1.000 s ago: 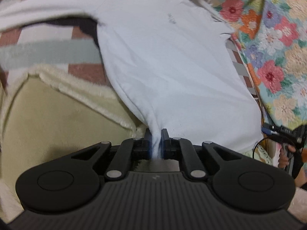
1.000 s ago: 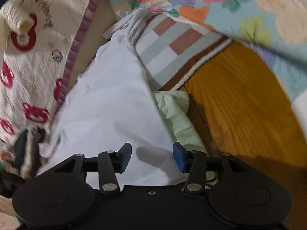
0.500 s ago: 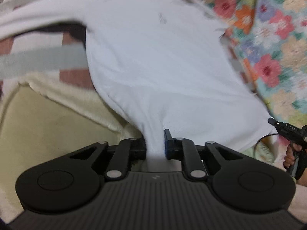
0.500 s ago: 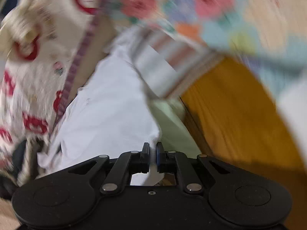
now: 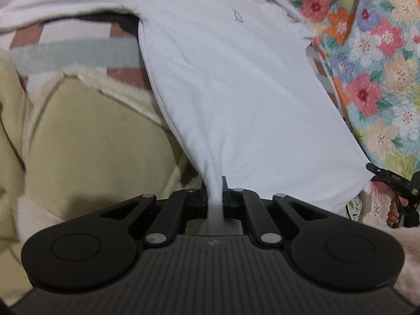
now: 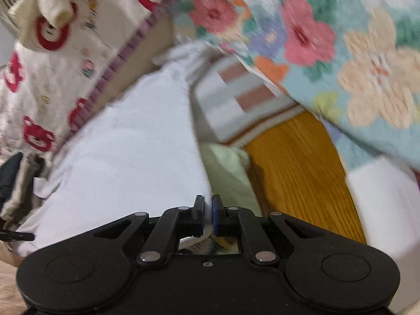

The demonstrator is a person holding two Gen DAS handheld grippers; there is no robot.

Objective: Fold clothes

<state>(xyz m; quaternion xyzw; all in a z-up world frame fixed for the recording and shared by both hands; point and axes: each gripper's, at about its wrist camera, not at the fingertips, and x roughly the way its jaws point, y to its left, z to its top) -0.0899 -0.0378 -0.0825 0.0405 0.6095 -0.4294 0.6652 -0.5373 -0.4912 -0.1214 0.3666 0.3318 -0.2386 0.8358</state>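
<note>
Left gripper (image 5: pixel 215 197) is clenched on a bunched hem corner of the white shirt (image 5: pixel 236 84), jaws pinching the cloth tight. Right gripper (image 6: pixel 207 211) pinches the shirt's (image 6: pixel 126 162) other hem corner, jaws nearly together on its edge. The shirt lies spread over a striped sheet (image 5: pixel 73 50), one sleeve out sideways, beside a floral quilt (image 5: pixel 378 60) and a cream blanket (image 5: pixel 86 141).

Both grippers clamped on cloth, pointing forward.

The left gripper (image 5: pixel 215 197) has its jaws drawn nearly together on a bunched strip of white shirt (image 5: pixel 236 92). The right gripper (image 6: pixel 207 215) pinches the shirt's edge between almost-touching pads; in the left wrist view, fingers (image 5: pixel 393 211) grip its handle at the right edge.
</note>
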